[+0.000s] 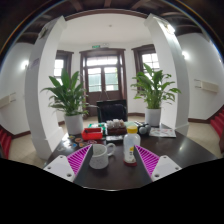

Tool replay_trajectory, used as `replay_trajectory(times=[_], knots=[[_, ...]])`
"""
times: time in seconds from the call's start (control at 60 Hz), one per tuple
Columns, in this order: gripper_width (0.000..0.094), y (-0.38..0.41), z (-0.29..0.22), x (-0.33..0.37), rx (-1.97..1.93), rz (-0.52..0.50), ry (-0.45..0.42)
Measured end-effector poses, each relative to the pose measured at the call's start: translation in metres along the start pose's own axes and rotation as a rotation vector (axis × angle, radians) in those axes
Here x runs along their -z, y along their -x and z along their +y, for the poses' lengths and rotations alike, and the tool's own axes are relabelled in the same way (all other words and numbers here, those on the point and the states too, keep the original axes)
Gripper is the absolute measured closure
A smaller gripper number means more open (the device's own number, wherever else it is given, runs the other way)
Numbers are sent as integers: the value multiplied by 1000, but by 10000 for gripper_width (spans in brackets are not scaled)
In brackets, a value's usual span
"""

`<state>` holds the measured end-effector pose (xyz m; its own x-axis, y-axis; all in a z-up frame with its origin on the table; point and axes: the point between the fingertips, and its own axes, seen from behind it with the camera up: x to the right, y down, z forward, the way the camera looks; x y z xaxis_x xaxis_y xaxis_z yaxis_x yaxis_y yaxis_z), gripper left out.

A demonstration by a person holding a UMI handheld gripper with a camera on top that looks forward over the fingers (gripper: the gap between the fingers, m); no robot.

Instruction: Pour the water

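A white mug (100, 155) with its handle to the right stands on the dark round table (115, 175), close to my left finger's pink pad (78, 161). A small plastic bottle (130, 145) with a yellow label and white cap stands upright on a coaster just right of the mug. Both sit between and slightly ahead of my fingers. My gripper (112, 163) is open, the right pad (149, 160) well clear of the bottle, and holds nothing.
Behind the mug and bottle lie a red box (92, 133) and several small items at the table's far side. Two potted plants (68, 97) (155, 90) flank a wooden door (104, 77). Two white pillars rise left and right.
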<state>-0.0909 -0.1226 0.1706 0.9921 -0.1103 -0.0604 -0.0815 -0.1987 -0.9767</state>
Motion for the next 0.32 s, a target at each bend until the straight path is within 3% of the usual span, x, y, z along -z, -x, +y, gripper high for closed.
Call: replay_trajectory(times=[0.317], knots=[[113,12,-15,21,32,-29,-31]])
